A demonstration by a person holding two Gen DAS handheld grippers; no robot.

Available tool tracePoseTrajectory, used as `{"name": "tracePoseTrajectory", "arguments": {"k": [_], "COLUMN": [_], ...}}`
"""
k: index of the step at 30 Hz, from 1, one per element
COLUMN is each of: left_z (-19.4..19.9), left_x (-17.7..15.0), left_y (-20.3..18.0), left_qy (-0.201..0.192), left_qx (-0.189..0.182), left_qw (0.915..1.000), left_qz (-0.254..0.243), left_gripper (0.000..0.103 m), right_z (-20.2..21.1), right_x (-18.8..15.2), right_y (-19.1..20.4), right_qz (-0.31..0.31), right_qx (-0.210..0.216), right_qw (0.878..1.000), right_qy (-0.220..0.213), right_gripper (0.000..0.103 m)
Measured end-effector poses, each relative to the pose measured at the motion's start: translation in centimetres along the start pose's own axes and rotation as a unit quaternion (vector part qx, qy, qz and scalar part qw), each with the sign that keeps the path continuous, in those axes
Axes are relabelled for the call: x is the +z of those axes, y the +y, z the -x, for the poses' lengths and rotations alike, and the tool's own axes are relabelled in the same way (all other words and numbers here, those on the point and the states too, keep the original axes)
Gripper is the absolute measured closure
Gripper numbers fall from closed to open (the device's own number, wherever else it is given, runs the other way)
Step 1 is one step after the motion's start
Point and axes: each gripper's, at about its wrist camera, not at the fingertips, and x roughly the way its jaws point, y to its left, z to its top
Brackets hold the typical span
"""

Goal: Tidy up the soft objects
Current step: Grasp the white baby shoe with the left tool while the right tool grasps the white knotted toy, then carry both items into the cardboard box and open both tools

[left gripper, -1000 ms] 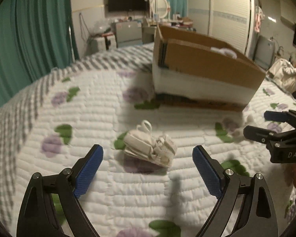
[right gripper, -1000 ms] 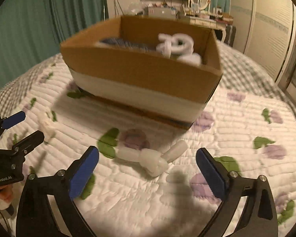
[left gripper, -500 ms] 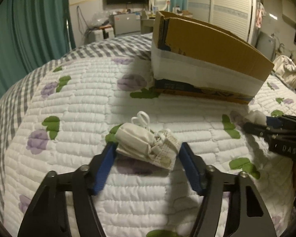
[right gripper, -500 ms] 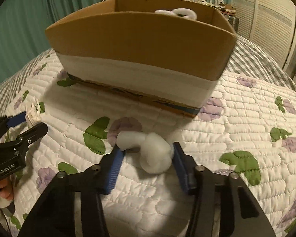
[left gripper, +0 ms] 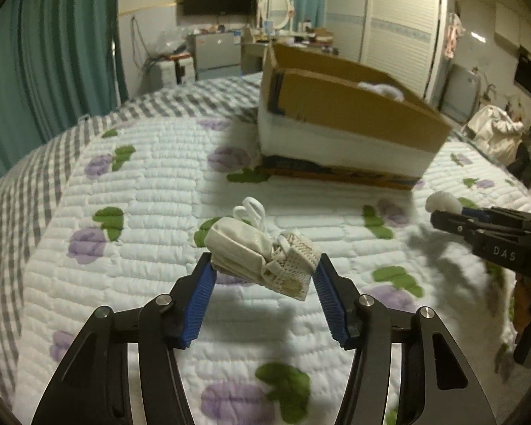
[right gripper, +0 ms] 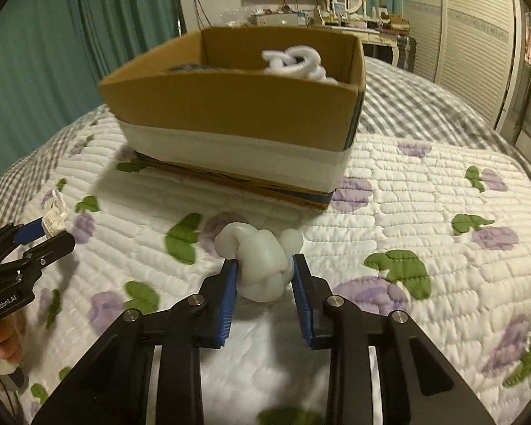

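Box (right gripper: 230, 120) on quilt (right gripper: 424, 212), knotted cloths (right gripper: 293, 62) inside; folded bundle (left gripper: 262, 255) before box at left, knotted roll (right gripper: 262, 262) at right.

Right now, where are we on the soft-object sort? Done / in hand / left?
Done: white knotted pieces and something dark already lie in the cardboard box.
In hand: left gripper is shut on the cream cloth bundle; right gripper is shut on the white knotted piece. Both look lifted off the quilt.
Left: carrying both to the box and releasing. No other loose items visible.
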Motion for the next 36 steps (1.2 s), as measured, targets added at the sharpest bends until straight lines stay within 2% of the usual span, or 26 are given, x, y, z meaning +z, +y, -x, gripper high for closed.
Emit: {"name": "tracePoseTrajectory", "arguments": {"k": [6,13,21,29,36], "left_z": [4.0,9.5,13.3,11.2,6.8], "left_x": [1.1,3.7,8.3,12.9,17.7], "left_y": [-1.2,-3.8,-5.7,-6.3,-7.0], "left_qy": [-0.015,-0.056,-0.111,-0.137,-0.136], "left_qx": [-0.013,-0.034,-0.038,-0.039,-0.042], "left_qw": [0.9998,0.9978,0.9920,0.9879,0.9872], "left_qz": [-0.003,-0.016,-0.047,-0.061,-0.073], "left_gripper": [0.048,0.048,0.048,0.048,0.048], "right_z": [4.3,11.9,19.0,20.8,17.5], "right_x": [0.2,1.4,5.5,11.8,17.1], "right_y": [2.4,4.6,6.1,5.9,4.5], "right_qz": [0.017,0.033,0.055,0.062,0.045], "right_qx": [0.002,0.003,0.012,0.015,0.023], "right_qw": [1.000,0.997,0.990,0.983,0.981], "right_qy": [-0.023,-0.066,-0.126,-0.175,-0.187], "right_gripper": [0.074,0.073,0.073,0.073,0.073]}}
